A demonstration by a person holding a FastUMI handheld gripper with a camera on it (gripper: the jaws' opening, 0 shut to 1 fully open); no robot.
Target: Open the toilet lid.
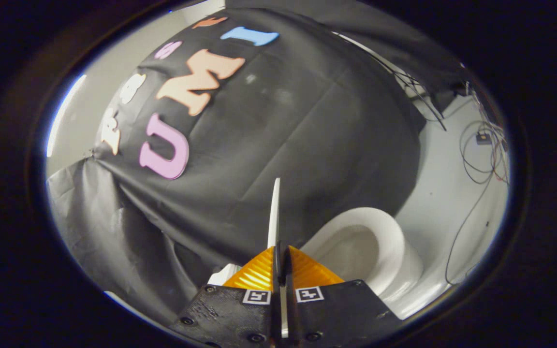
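While the toilet lid [273, 212] stands raised and seen edge-on as a thin pale strip, the tool [281, 255] is clamped on its rim, both fingers [259, 273] pressed close against the lid's two faces with only that strip between them. Just beside the fingers, to one side, the open toilet bowl [356, 244] shows its pale seat ring and hollow interior. Behind the lid hangs the booth's black cloth wall [307, 135], creased and draped. Beyond the bowl, on the pale floor [443, 203], loose dark cables [476, 164] trail in loops.
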